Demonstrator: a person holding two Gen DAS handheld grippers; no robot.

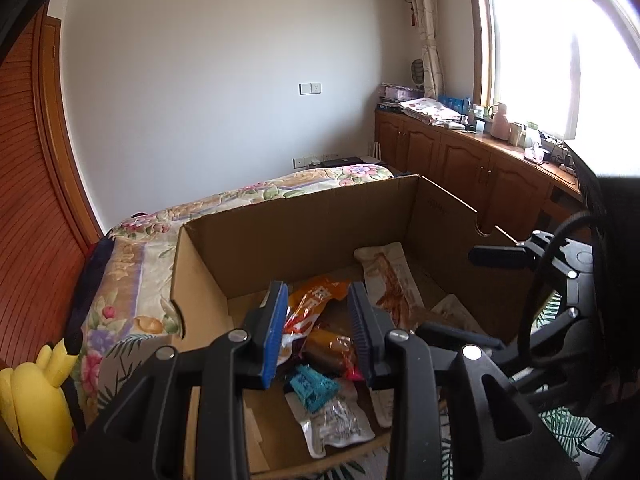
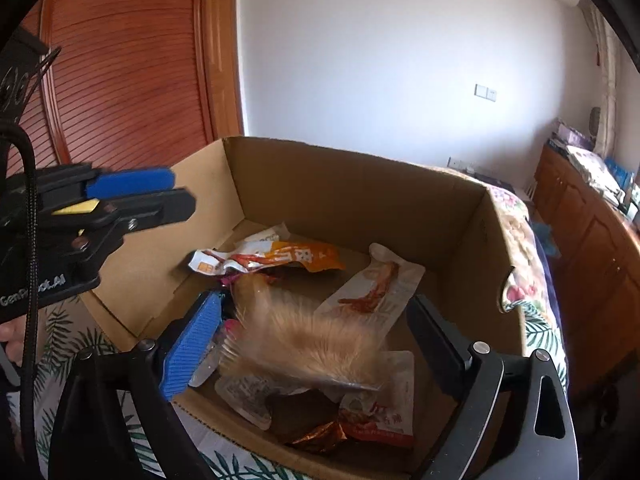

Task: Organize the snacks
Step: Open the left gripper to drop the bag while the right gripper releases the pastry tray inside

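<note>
Right, both grippers hang over the open cardboard box (image 1: 304, 216), which sits on a leaf-print cloth (image 2: 100, 340) next to a flowered bed cover (image 1: 132, 280). The left gripper (image 1: 318, 334) has its jaws spread, nothing between the blue pads, poised above the near middle of the box. Beneath it lies an orange snack packet (image 1: 310, 306), and nearer still a brown-orange wrapped snack (image 1: 332, 350), a small teal packet (image 1: 314, 388) and a clear silver-edged pouch (image 1: 336, 426), all loose on the box floor. To the right of those, a long white packet with a red-brown picture (image 1: 394, 284) leans toward the far right corner.

Over to the right wrist view: the right gripper (image 2: 316, 344) is also spread wide, jaws well apart and gripping nothing. Between them (and badly smeared) a tan, blurred packet (image 2: 304, 336) shows in mid-air over the pile; I cannot tell what it is. Under it sit a white packet with red lettering (image 2: 380, 404) and a dark brown wrapper (image 2: 304, 416) at the near edge. The orange packet lies toward the far left of the box floor, the long white one to the far right. At the left edge, the other gripper shows side-on, above the box's left wall. Off to the left of the bed, a yellow plush toy (image 1: 36, 400).
</note>
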